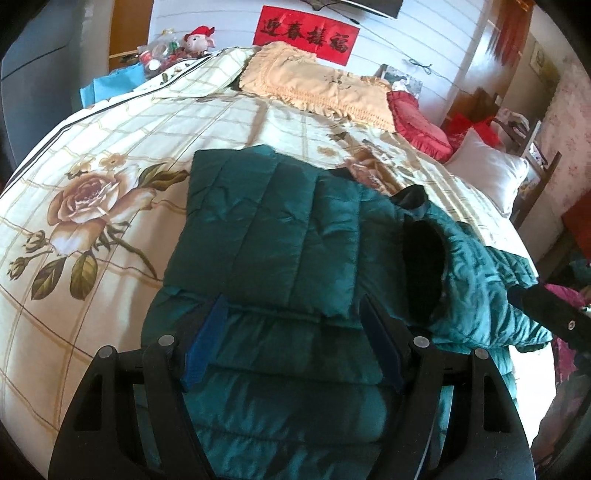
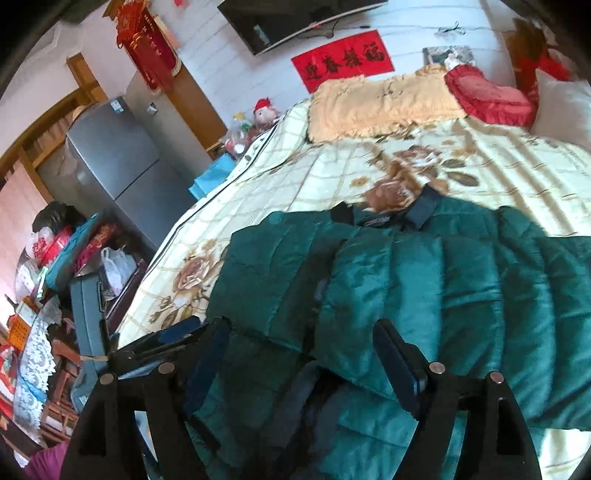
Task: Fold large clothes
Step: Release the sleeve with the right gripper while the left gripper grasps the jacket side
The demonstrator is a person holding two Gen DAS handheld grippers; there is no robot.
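While the green puffy jacket (image 1: 280,236) lies spread on the bed (image 1: 92,258), the left tool (image 1: 291,325) hangs right over its near part. Its two blue fingers (image 1: 203,347) stand wide apart, with jacket cloth showing between them, and they grip nothing. One jacket part is folded flat on top, and a sleeve (image 1: 480,280) with a dark opening sticks out to the right. The dark tip of the other tool (image 1: 543,314) shows beside that sleeve.

In the right view, the right tool (image 2: 306,354) is wide too, and it hangs over the jacket's (image 2: 424,288) near edge. The picture is blurry there, so I cannot tell if it touches the cloth.

The bed cover has big brown roses (image 1: 81,199) and yellow lines. Farther back lie a yellow frilly pillow (image 1: 317,88), a red heart cushion (image 1: 417,122) and a white pillow (image 1: 487,173). A pig toy (image 1: 199,40) with a red hat sits at the far left corner. A gray fridge (image 2: 122,166) stands left of the bed. On the wall is a red banner (image 1: 306,33) with black Chinese writing, and a dark screen (image 2: 291,18) hangs above it.
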